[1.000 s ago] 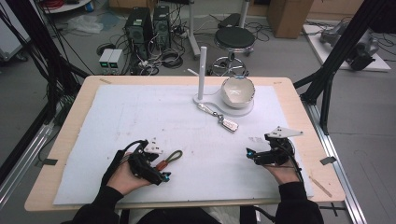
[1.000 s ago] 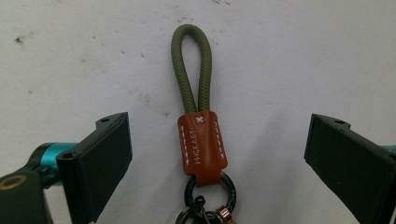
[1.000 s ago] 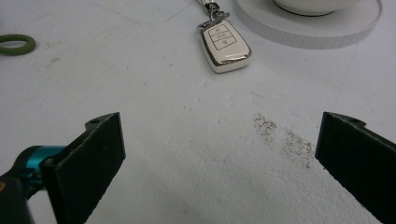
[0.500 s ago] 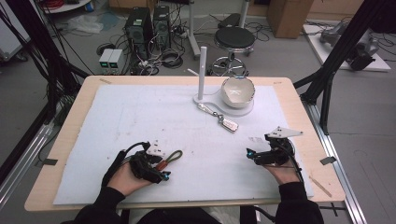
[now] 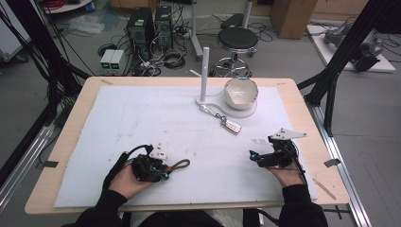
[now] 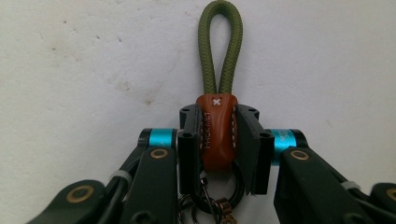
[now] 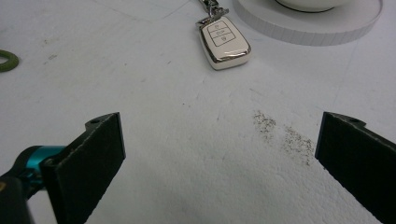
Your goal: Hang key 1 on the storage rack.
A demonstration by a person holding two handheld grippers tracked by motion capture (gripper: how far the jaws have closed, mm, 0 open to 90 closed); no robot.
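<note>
A key strap lies near the front left of the white mat [image 5: 142, 118]. It has an olive cord loop [image 6: 219, 46] [image 5: 180, 164] and a brown leather tab [image 6: 217, 133]. My left gripper [image 6: 218, 116] [image 5: 162, 174] has just been closing and now presses both pads on the tab, with the loop sticking out past the tips. A metal ring hangs from the tab between the jaws. My right gripper [image 7: 219, 140] [image 5: 254, 157] rests at the front right, jaws wide open over bare mat. A white car key fob [image 7: 224, 42] [image 5: 231, 126] lies ahead of it.
A white bowl [image 5: 241, 92] sits on a round white base [image 7: 308, 25] at the back, beside an upright white post [image 5: 204, 71]. A chain runs from the fob toward the post. The wooden table's edge [image 5: 326, 189] borders the mat.
The left gripper's jaws have drawn together on the strap's tab. Neither hand has shifted, and the fob and bowl lie as before.
</note>
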